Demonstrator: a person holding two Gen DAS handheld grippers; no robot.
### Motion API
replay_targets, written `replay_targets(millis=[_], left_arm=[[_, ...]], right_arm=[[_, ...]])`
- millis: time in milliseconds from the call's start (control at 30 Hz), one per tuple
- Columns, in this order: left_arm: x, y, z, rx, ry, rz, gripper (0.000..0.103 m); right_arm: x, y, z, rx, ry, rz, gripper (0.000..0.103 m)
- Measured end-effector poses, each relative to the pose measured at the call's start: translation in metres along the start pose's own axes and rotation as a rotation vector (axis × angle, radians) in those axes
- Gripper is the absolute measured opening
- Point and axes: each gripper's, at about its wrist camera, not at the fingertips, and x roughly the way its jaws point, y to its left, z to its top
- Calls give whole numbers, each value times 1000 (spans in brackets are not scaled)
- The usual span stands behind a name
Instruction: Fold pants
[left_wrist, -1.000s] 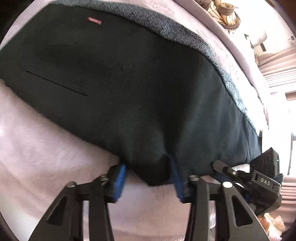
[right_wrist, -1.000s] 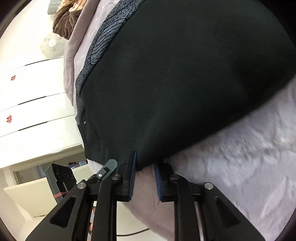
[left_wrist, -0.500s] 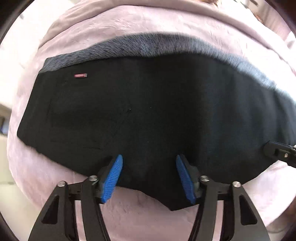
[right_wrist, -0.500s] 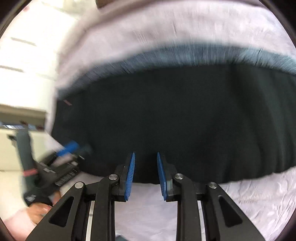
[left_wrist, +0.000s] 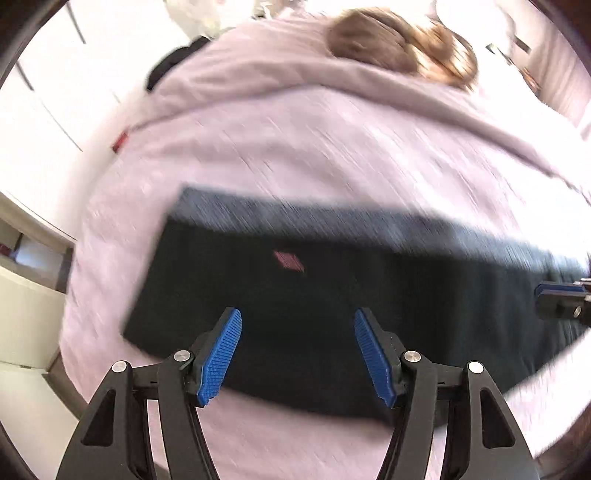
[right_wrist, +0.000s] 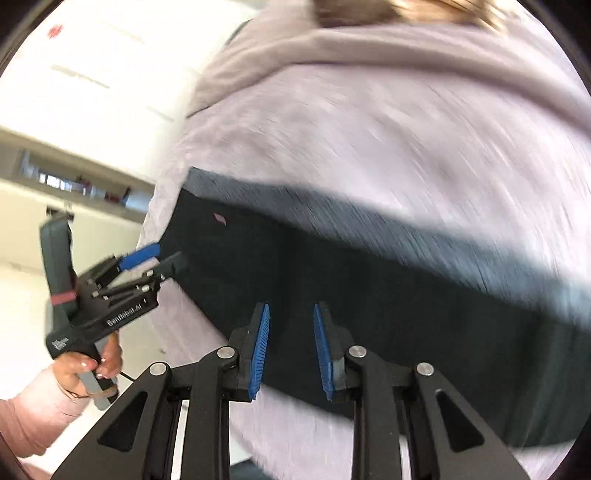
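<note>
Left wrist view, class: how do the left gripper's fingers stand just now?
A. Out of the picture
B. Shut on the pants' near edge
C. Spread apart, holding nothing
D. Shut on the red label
C: the left gripper has its blue fingers spread wide above the dark pants, gripping nothing.

Motion blur smears the pants (left_wrist: 332, 314) (both views); their right end is cut off by the edge.

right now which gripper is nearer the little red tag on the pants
Left. The left gripper hangs just short of the red tag; the right gripper is further along the pants, toward the other end.
</note>
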Motion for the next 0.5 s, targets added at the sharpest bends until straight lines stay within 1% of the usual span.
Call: replay_targets(millis=[67, 133, 200, 267, 333, 367, 400, 433, 500], left_arm=[[15, 13, 17, -15, -9, 19, 65], [42, 12, 33, -20, -19, 43, 65], [64, 18, 40, -10, -13, 72, 65], [89, 23, 41, -14, 0, 126, 65], [107, 38, 44, -78, 1, 107, 67], [111, 45, 46, -108, -1, 98, 71], [114, 49, 47, -121, -1, 92, 71], [116, 50, 49, -123, 2, 87, 71], [115, 47, 52, -101, 7, 108, 71]], right_arm=[[25, 14, 30, -34, 20, 6, 28], [52, 16, 50, -27, 41, 5, 28], [74, 16, 55, -16, 57, -8, 28], [95, 16, 56, -5, 61, -41, 27], [112, 5, 63, 22, 60, -72, 27], [118, 0, 67, 35, 46, -76, 27], [120, -5, 70, 47, 23, -82, 27], [122, -7, 73, 54, 10, -86, 27], [122, -9, 78, 67, -15, -97, 27]])
